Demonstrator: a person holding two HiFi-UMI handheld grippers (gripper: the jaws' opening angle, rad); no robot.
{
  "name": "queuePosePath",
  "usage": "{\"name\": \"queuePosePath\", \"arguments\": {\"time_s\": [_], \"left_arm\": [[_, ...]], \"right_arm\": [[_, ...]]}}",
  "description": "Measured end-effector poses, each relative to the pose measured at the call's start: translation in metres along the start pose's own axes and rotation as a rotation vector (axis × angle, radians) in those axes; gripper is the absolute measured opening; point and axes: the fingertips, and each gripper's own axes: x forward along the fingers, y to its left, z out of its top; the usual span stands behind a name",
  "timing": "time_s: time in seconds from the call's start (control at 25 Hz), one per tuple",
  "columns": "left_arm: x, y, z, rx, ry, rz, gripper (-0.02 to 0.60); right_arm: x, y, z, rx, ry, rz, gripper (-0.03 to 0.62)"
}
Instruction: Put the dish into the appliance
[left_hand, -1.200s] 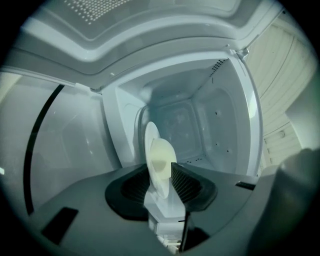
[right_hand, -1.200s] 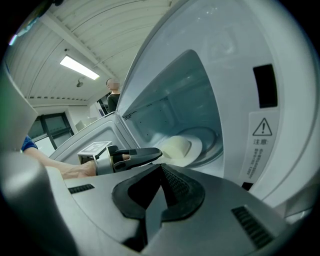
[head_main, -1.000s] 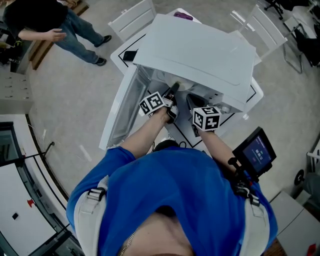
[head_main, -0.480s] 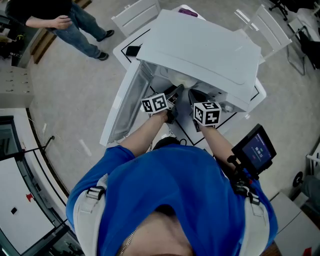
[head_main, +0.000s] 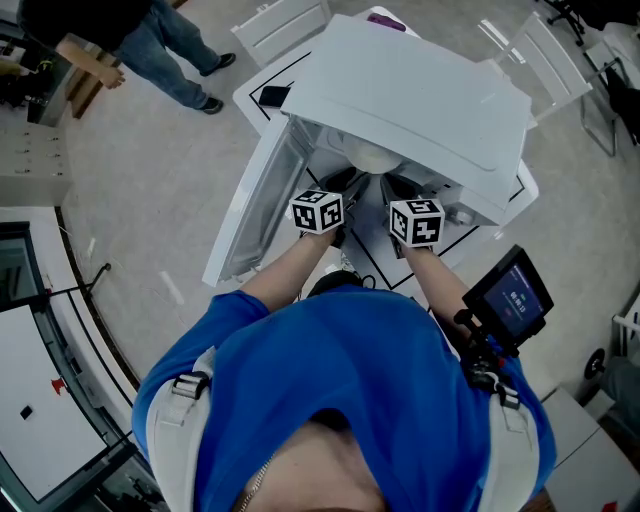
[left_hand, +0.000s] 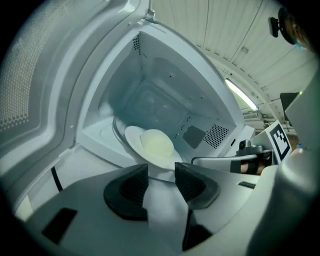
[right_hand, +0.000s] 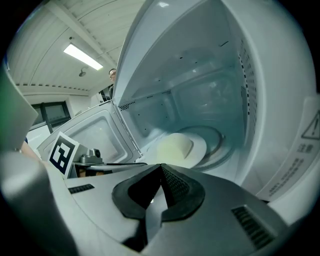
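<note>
Grey floor surrounded the open microwave. Inside it sat the dish. Left gripper, jaws just opened, gripped nothing. Right gripper was closed, empty. Placing looked done, with only withdrawal left.

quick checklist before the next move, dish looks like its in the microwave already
1. Plate inside the microwave, on the glass turntable: ok.
2. Pale food mound sitting on the plate: ok.
3. Left gripper let go: ok. Its jaws have just been opening and stand apart, pads not pressing.
4. Left jaws clear of the plate's near rim: cannot tell, the rim lies right at the gap.
5. Right gripper free: ok, shut with nothing in it.
6. Door swung wide open for backing out: ok.
</note>
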Motion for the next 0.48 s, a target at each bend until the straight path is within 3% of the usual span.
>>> {"name": "queuePosePath", "arguments": {"time_s": [0.08, 0.32, 0.48], "left_arm": [[-0.0019, -0.0004, 0.0028, 0.041, 0.003, 0.016, 0.173], [-0.0036, 0.0032, 0.0063, 0.096, 0.01, 0.068, 0.043], [-0.0014, 0.0023, 0.0085, 0.103, 0.018, 0.07, 0.041]], "right_arm": [[0.0004, -0.0001, 0.0011, -0.006, 0.002, -0.003, 0.0], [0.0014, -0.0039, 0.0, -0.018, 0.01, -0.015, 0.0], [0.003, -0.0062, -0.0018, -0.021, 0.02, -0.022, 0.0]]}}
